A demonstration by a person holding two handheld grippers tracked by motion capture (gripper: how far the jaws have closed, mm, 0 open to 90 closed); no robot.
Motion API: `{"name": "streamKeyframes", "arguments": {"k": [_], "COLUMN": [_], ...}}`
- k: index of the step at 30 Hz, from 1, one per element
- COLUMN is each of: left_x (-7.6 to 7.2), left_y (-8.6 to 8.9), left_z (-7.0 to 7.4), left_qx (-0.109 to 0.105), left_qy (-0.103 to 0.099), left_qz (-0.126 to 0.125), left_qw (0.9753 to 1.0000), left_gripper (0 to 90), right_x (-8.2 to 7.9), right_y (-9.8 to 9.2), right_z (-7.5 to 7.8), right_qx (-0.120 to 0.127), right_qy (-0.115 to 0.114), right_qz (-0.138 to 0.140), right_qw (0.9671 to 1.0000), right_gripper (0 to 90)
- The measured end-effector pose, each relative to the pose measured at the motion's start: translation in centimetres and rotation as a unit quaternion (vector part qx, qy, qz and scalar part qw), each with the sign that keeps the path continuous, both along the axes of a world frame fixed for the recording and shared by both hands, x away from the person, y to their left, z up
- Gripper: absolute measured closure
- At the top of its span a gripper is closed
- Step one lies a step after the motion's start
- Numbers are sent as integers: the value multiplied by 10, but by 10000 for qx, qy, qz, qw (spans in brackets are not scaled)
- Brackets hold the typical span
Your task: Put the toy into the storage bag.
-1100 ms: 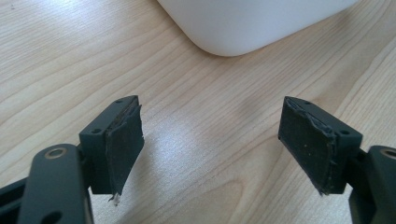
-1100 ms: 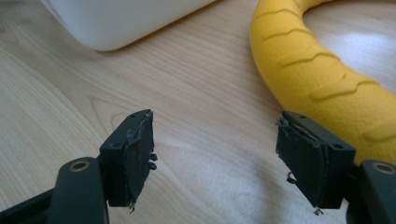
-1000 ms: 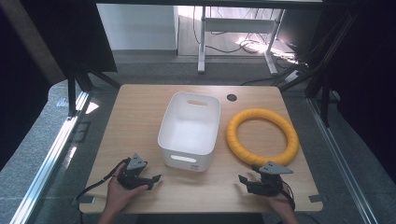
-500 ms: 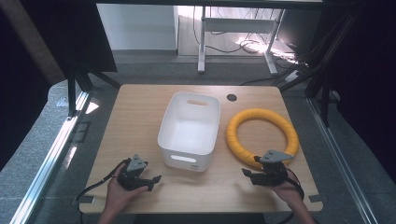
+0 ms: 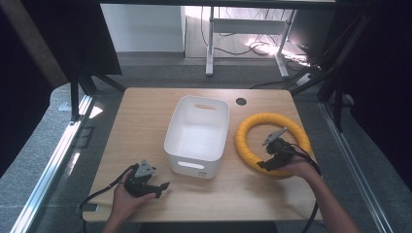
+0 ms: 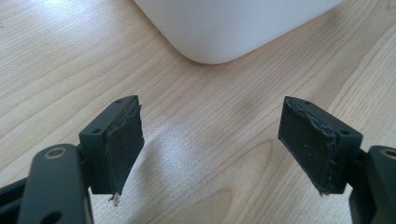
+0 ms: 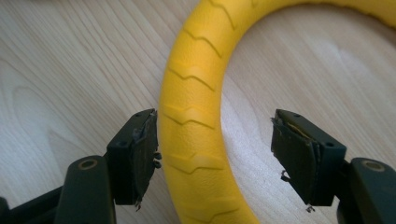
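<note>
- Bench (image 5: 145,121): light wood top with visible grain, seen from above. A small dark round hole (image 5: 241,101) sits near its far edge, right of centre.
- Bin (image 5: 197,136): white plastic, rectangular with rounded corners, open top, nothing inside. It stands upright at mid-bench, with a slot handle in the near wall and another in the far wall. In the left gripper view one rounded lower corner (image 6: 215,32) shows ahead of the jaws, apart from them.
- Ring (image 5: 248,141): yellow, thick, with a chevron tread pattern; it lies flat on the bench just right of the bin, not touching it. In the right gripper view its band (image 7: 196,116) runs up from the bottom edge and curves away to the top right.
- Right claw (image 5: 266,163): held in the person's right hand (image 5: 299,167) over the near side of the ring. Jaws spread wide, released. In the right gripper view (image 7: 215,154) the band passes between them, close against the left pad and clear of the right pad, with bare wood in the gap.
- Left claw (image 5: 161,188): held in the left hand (image 5: 126,201) near the front left of the bench, pointing toward the bin. Jaws spread wide, released, with bare wood between them in the left gripper view (image 6: 210,149).
- Pads: black facing, frayed at the edges on both claws.
</note>
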State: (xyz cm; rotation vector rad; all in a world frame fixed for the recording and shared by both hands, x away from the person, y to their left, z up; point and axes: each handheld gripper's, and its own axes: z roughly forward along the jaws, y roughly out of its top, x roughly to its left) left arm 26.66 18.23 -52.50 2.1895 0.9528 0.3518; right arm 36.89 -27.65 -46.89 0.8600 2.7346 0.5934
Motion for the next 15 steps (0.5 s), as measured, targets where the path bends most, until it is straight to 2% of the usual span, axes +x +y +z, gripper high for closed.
{"name": "streamKeyframes", "arguments": {"k": [3,8,15], "left_x": [0,1,1], "left_y": [0,-1,-1], "left_z": [0,-1,-2], "left_qx": [-21,-15,-1], "left_qy": [1,20,34], "left_qz": [-6,-2,-6], "left_qw": [10000,10000,10000], "left_gripper": [219,219,219], "right_x": [4,6,10], "right_y": [3,9,13], "right_z": [-4,-17,-28], "right_qx": [-153,-470,-636], "right_qy": [233,436,631], "right_qz": [114,227,329], "right_qw": [9995,9977,9954], "right_gripper": [325,331,395]}}
